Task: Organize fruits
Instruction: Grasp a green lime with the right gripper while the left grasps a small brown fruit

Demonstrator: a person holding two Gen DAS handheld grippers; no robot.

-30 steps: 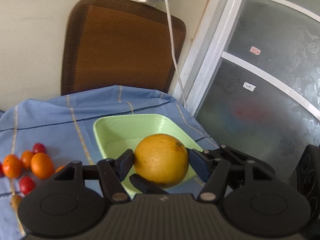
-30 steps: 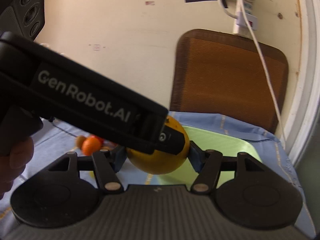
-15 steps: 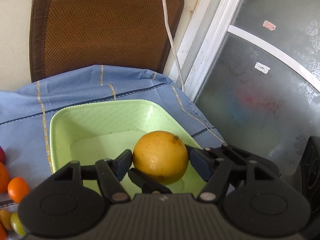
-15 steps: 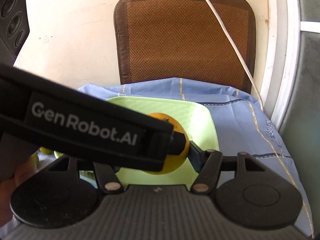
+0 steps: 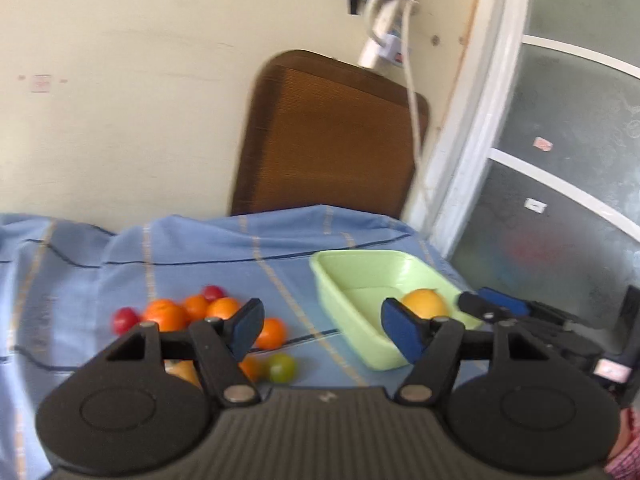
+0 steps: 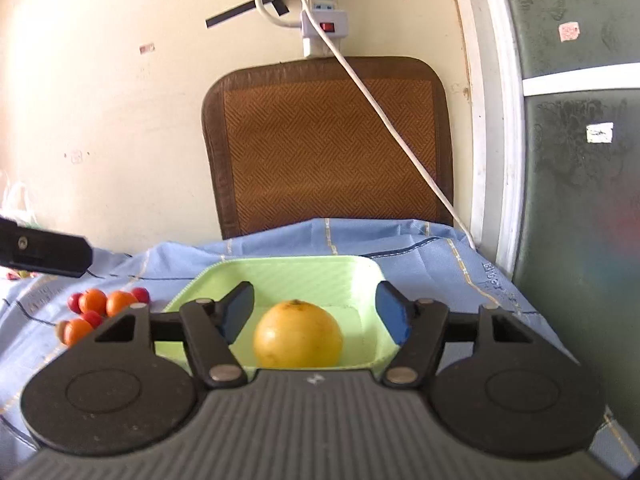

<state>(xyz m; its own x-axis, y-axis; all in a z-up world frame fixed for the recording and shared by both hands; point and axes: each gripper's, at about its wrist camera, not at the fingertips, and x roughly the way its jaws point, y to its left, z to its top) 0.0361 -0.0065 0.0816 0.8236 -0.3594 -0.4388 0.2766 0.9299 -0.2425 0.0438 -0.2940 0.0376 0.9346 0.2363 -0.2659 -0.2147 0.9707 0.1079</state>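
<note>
A large yellow-orange orange [image 6: 298, 334] lies inside the light green tray [image 6: 280, 261] on the blue cloth. My right gripper [image 6: 315, 314] reaches over the tray's near rim. Its jaws are closing with the orange between them, but both blue pads stand clear of the fruit. The left wrist view shows the same orange [image 5: 424, 302] in the tray [image 5: 340, 280], with the right gripper [image 5: 486, 305] beside it. My left gripper [image 5: 324, 328] is open and holds nothing. It hovers between the tray and a pile of small oranges and red tomatoes [image 5: 192, 312].
A green fruit [image 5: 282, 368] lies near the pile. The small fruits [image 6: 104, 304] sit left of the tray. A brown chair back [image 6: 328, 140] stands behind the table, a white cable [image 6: 400, 136] hangs across it, and a glass door [image 6: 580, 160] is at the right.
The left gripper let go of the orange into the tray and drew back to the left, over the small fruits. It no longer blocks the right view. The right jaws have narrowed.
</note>
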